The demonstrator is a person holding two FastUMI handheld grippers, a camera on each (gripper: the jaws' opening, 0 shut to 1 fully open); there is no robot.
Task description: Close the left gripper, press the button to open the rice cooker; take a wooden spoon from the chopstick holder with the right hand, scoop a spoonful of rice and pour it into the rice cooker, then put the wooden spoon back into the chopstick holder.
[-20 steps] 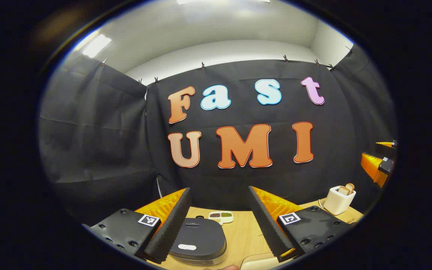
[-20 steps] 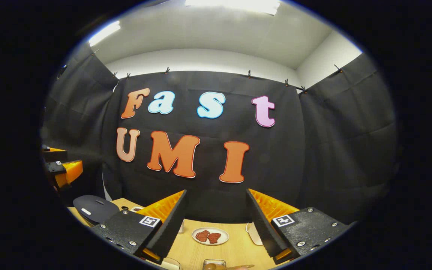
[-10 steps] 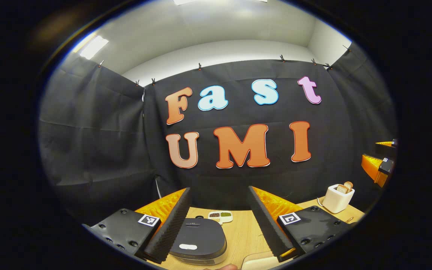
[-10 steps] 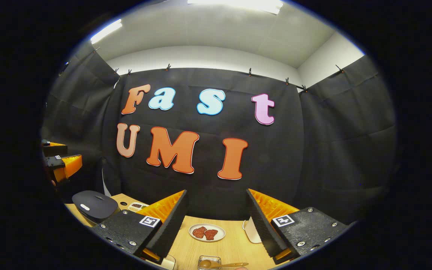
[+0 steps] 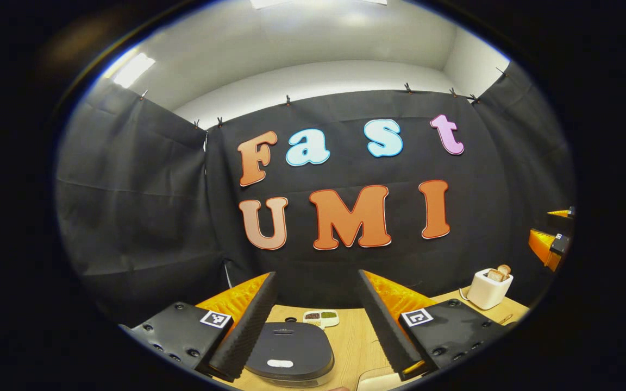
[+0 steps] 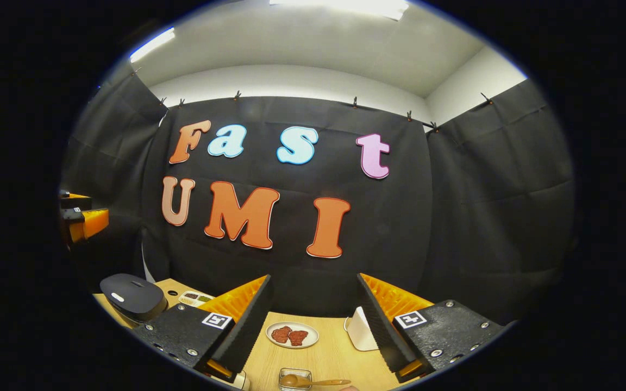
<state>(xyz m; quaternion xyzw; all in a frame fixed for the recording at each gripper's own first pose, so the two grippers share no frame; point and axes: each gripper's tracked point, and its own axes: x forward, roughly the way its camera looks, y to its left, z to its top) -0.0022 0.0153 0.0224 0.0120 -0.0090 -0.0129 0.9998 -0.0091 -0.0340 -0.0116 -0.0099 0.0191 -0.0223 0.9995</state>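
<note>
The dark rice cooker point(image 5: 291, 352) sits shut on the wooden table, low between my left gripper's fingers, with a pale button point(image 5: 280, 363) at its near edge. My left gripper point(image 5: 315, 276) is open and holds nothing, hovering above and short of the cooker. The cooker point(image 6: 131, 296) also lies at the lower left of the right gripper view. My right gripper point(image 6: 314, 277) is open and holds nothing. Below it, a wooden spoon point(image 6: 313, 383) rests across a small clear container point(image 6: 294, 374). The left gripper point(image 6: 82, 222) shows far left.
A divided dish of grains point(image 5: 321, 317) lies behind the cooker. A white toaster with bread point(image 5: 489, 288) stands at the right. A plate of red meat point(image 6: 291, 334) and a white object point(image 6: 361, 332) lie ahead of the right gripper. The other gripper point(image 5: 549, 247) is at the far right.
Both views have tipped slightly toward the table. The cooker now sits more centred between the left fingers; the spoon and clear container show more fully. Both grippers stay open.
</note>
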